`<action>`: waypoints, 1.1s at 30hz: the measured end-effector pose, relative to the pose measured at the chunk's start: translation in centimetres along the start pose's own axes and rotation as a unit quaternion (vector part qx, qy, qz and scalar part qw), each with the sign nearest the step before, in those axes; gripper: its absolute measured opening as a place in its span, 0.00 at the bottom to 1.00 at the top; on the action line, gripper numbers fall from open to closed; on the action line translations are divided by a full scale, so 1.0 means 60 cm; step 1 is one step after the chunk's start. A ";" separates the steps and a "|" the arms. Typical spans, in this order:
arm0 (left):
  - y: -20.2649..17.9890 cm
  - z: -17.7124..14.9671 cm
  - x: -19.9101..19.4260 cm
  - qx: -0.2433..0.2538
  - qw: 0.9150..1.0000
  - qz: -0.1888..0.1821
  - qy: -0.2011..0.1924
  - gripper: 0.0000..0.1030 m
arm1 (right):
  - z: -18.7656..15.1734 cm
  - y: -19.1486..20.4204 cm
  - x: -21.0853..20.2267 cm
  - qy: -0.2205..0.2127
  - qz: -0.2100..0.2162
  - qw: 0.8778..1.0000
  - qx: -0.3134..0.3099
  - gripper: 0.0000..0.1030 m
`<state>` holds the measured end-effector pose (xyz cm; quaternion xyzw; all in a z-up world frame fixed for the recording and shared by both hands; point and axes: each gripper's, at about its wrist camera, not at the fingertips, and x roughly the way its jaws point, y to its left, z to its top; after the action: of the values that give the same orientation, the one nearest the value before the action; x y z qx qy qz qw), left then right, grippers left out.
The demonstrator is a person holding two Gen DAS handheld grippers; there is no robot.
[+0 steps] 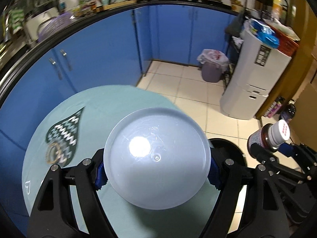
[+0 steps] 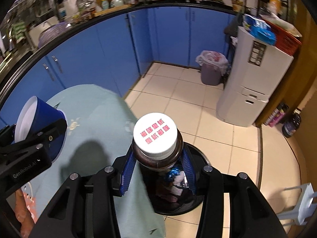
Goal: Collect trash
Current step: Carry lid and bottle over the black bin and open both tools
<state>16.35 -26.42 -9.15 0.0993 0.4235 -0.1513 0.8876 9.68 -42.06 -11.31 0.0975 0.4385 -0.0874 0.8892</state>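
My left gripper is shut on a blue cup, whose white round end faces the camera; the blue pads press its sides. In the right wrist view the same cup and the left gripper hang over the table's pale green cloth. My right gripper is shut on a brown bottle with a white cap bearing red characters. The bottle is above a black bin that holds wrappers. From the left, the bottle and the right gripper show beside the black bin.
A grey bin with a pale liner stands in the corner by blue cabinets. A white fridge is to its right, with bottles on the floor. A patterned mat lies on the table. A white stool stands at the right.
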 end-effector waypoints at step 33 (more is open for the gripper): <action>-0.128 0.051 0.043 0.033 0.998 -0.053 0.003 0.90 | -0.006 -0.102 0.036 0.017 -0.022 0.998 0.048 0.42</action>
<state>17.38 -35.02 -9.62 0.1064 0.4258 -0.2115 0.8733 9.24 -48.04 -13.80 0.1316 0.4510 -0.1263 0.8737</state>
